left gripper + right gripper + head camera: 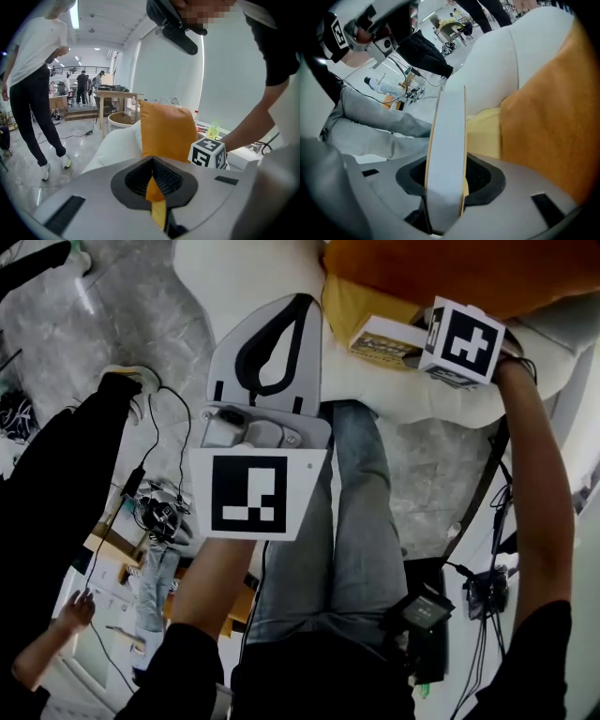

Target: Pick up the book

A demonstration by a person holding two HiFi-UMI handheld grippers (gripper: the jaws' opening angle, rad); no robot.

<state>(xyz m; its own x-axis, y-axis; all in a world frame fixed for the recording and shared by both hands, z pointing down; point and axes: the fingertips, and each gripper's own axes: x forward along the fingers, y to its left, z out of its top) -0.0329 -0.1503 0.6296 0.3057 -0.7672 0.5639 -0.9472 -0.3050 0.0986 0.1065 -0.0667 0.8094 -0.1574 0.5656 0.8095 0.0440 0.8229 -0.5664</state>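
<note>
Overhead, the right gripper (pixel 417 341) has the book (pixel 382 339) above the white sofa (pixel 375 390), near an orange cushion (pixel 450 273), with the left gripper (pixel 298 302) to its left. Left gripper view: jaws almost together, empty. Right gripper view: the book stands on edge, clamped between the jaws.

book (pixel 447 136) edge-on, clamped btwn hand-held gripper (pixel 446 180) jaws, orange cushion (pixel 553 117) beside it, white sofa (pixel 506 56) behind
</note>
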